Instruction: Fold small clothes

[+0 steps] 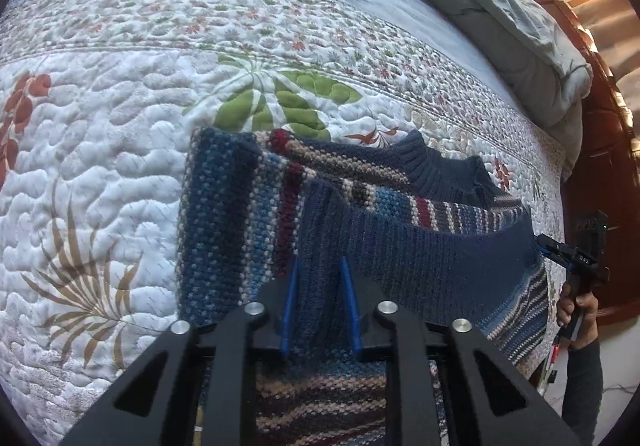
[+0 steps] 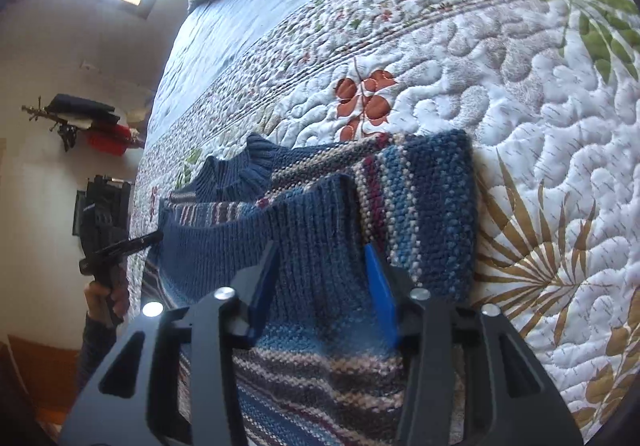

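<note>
Knit striped sweater (image 1: 420,246) | hem lifted level | left gripper (image 1: 320,266), right gripper (image 2: 320,246) jaws clamp hem.

Sweater (image 1: 360,214): lies on the quilt (image 1: 120,174), near its front edge.
Collar (image 1: 440,170): at the sweater's far end, away from both grippers.
Hem (image 1: 420,250): raised off the sweater's body, between the two grippers.
Left gripper (image 1: 320,278): at the sweater's hem, on its near side.
Right gripper (image 2: 324,262): at the hem, further along the sweater's edge.
Blanket (image 1: 500,18): bunched on the bed, well behind the sweater.
</note>
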Available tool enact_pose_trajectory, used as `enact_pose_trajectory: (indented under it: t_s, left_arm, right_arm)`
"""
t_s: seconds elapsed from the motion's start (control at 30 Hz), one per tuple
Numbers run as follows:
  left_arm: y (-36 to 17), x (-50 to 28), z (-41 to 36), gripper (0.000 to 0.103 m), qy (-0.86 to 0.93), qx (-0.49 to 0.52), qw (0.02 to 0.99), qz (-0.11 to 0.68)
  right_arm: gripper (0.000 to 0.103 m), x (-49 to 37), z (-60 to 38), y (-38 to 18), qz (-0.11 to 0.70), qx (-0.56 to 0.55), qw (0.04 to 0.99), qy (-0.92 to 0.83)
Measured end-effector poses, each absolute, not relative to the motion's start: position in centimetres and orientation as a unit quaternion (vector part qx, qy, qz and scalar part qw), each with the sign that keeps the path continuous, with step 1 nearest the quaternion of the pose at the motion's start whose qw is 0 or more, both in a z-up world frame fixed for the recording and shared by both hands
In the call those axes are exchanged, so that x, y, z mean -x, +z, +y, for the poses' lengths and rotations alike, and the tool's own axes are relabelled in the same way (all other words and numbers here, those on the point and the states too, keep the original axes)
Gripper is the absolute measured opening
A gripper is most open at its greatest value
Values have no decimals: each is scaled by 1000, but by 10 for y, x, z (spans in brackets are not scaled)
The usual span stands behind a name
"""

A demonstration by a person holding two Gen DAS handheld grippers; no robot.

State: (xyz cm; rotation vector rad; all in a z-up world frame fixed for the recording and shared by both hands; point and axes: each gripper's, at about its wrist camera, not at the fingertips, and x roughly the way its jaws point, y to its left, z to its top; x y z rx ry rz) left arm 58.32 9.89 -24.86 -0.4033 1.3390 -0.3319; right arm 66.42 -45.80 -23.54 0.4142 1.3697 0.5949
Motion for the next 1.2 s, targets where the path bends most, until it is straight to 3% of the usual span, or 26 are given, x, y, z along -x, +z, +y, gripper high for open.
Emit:
enact_pose_trajectory:
  t_s: [0.1, 0.27, 0.3, 0.33, 0.63, 0.87, 1.2]
  left_arm:
    - [-248, -579, 96, 13, -155, 179, 764, 600]
    - [-249, -572, 102, 10, -155, 201, 780, 572]
    - [-247, -570, 103, 9, -155, 204, 784, 566]
    - [-244, -568, 105, 9, -154, 209, 789, 557]
    - [-190, -557, 102, 8, -161, 203, 822, 508]
    - [-154, -592, 110, 8, -145, 196, 839, 487]
    - [-236, -643, 97, 8, -68, 173, 800, 571]
  right_arm:
    - [21, -662, -455, -234, 613, -175, 723, 266]
    - [21, -659, -452, -237, 609, -164, 731, 262]
    - [12, -659, -450, -237, 607, -152, 737, 253]
    - [11, -658, -450, -236, 605, -148, 742, 248]
    - [9, -650, -445, -184, 563, -127, 776, 254]
    - [9, -681, -440, -164, 535, -145, 801, 226]
    - [9, -721, -425, -239, 590, -140, 779, 163]
